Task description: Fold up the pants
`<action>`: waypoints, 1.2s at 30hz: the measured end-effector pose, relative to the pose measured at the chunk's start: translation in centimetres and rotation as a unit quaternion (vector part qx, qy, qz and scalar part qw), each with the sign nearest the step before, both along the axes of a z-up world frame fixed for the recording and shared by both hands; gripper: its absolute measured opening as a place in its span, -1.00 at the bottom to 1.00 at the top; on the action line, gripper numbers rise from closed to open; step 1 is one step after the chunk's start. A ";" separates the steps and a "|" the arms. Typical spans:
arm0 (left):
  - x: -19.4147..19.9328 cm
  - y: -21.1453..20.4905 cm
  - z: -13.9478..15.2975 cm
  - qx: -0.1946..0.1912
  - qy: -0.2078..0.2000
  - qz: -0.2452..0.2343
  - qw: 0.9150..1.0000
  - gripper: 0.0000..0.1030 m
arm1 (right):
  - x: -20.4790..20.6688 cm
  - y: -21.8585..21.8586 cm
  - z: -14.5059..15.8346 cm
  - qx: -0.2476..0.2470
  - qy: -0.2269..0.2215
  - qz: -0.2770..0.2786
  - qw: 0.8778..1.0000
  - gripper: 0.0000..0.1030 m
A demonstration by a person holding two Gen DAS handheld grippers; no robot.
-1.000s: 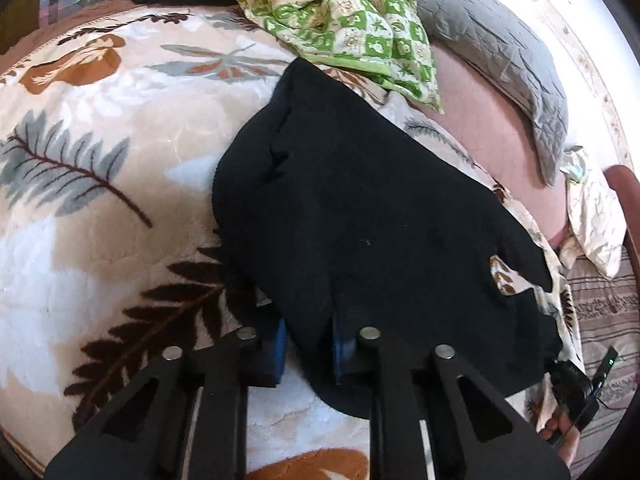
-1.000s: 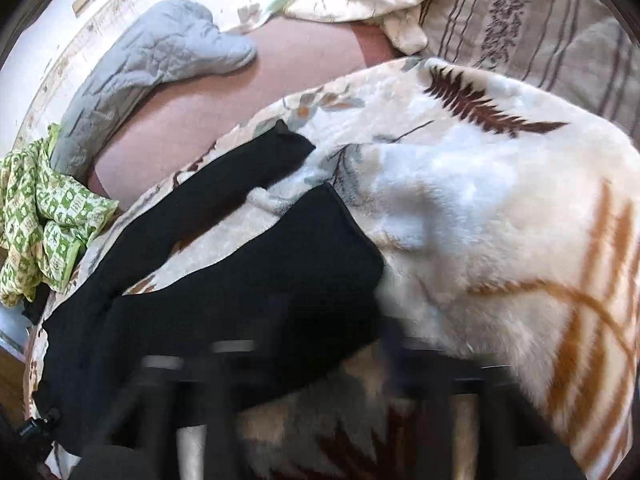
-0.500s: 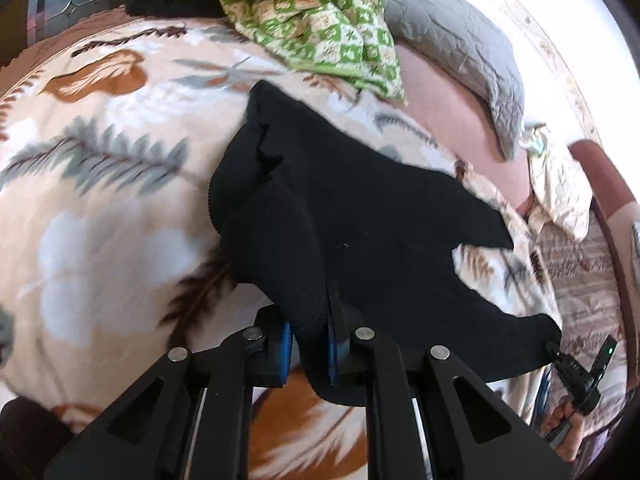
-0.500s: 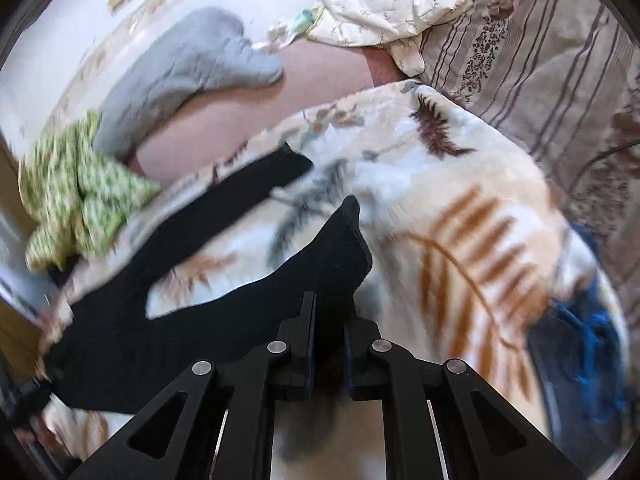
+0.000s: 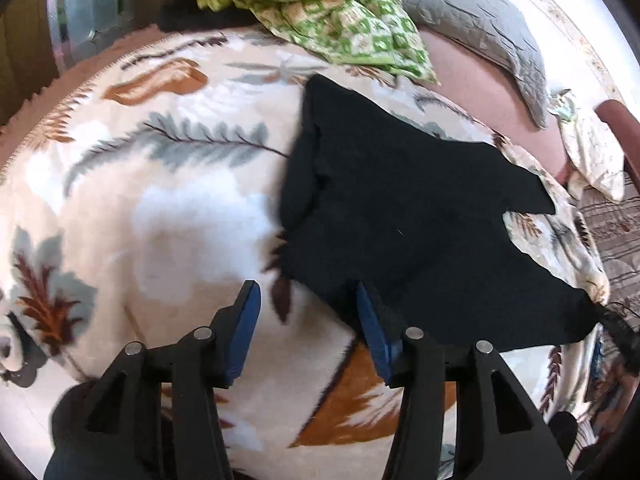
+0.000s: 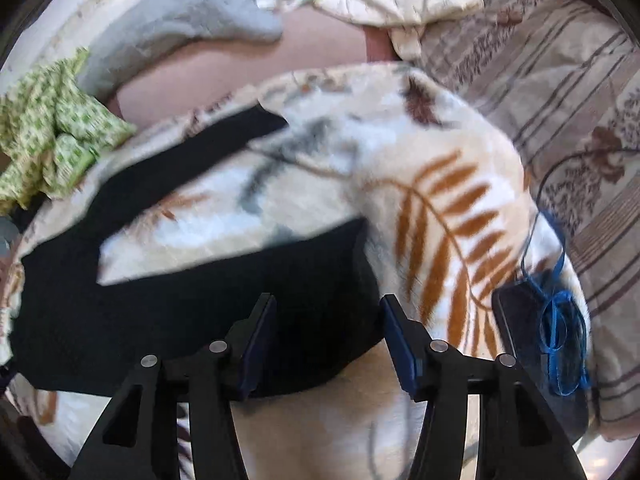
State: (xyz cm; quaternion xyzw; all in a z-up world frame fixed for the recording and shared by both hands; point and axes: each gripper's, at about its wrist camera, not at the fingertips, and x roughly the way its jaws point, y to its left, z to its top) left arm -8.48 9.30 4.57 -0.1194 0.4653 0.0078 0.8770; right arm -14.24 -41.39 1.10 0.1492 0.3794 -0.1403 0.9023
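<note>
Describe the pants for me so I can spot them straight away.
Find the cream blanket printed with brown and grey leaves. The pants lie spread flat across it, legs splayed apart. They are the only plain black cloth there, unlike the green checked cloth and grey pillow beyond.

The right wrist view is smeared by motion blur. There the black pants point(image 6: 192, 320) run off the lower left edge, and a dark object point(image 6: 516, 320) under blue cord point(image 6: 560, 332) at right stays unidentifiable.
</note>
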 end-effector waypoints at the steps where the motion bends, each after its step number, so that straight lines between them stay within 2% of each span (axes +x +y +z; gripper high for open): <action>1: 0.0 0.0 0.3 0.012 -0.007 0.007 1.000 -0.05 | 0.1 0.7 0.5 0.005 -0.011 0.014 1.000 0.12; 4: 0.3 0.5 1.1 0.007 -0.020 0.008 1.000 -0.01 | 1.5 4.0 1.5 0.012 -0.029 0.076 0.997 0.19; 7: 1.5 0.4 1.4 0.004 -0.024 0.003 1.000 0.30 | 3.4 7.6 1.5 0.021 -0.030 0.138 0.990 0.20; 8: 1.9 0.4 1.4 0.002 -0.024 0.003 1.000 0.34 | 3.8 8.6 1.3 0.022 -0.029 0.150 0.988 0.20; 13: 4.9 0.3 1.2 -0.002 -0.018 -0.001 1.000 0.43 | 7.0 14.1 -0.8 0.032 -0.012 0.219 0.975 0.21; 16: 7.2 0.6 1.1 0.002 -0.015 0.004 1.000 0.50 | 8.9 16.5 -3.4 0.031 0.032 0.249 0.968 0.21; 18: 9.3 0.9 1.3 0.005 -0.019 0.006 1.000 0.57 | 9.6 17.3 -4.6 0.015 0.057 0.256 0.965 0.22; 20: 11.0 1.1 1.4 0.006 -0.020 0.005 1.000 0.61 | 9.7 17.8 -4.1 -0.002 0.047 0.267 0.963 0.26; 24: 15.1 1.3 1.1 0.020 -0.019 -0.005 1.000 0.61 | 10.8 16.9 -2.7 0.011 0.033 0.254 0.967 0.36; 28: 18.1 0.7 0.1 0.032 -0.006 -0.037 0.999 0.61 | 11.5 15.6 -2.1 0.028 0.017 0.239 0.970 0.40; 30: 19.2 0.4 -0.6 0.043 0.003 -0.045 0.998 0.61 | 11.6 15.1 -2.1 0.033 0.015 0.231 0.972 0.40; 32: 19.7 -0.2 -0.9 0.046 -0.006 -0.058 0.997 0.60 | 11.4 14.6 -2.1 0.035 0.013 0.226 0.973 0.40; 33: 19.7 -0.5 -0.8 0.044 -0.017 -0.068 0.997 0.51 | 11.4 14.2 -2.2 0.039 0.012 0.220 0.975 0.40; 34: 19.7 -0.7 -0.6 0.043 -0.026 -0.074 0.996 -0.17 | 11.2 13.8 -2.1 0.040 0.012 0.217 0.975 0.40; 35: 19.6 -1.0 -0.3 0.048 -0.029 -0.075 0.996 -0.68 | 11.2 13.5 -2.2 0.041 0.011 0.212 0.976 0.40; 36: 19.3 -1.2 0.2 0.049 -0.037 -0.077 0.995 -0.89 | 11.1 13.0 -2.1 0.041 0.011 0.204 0.978 0.40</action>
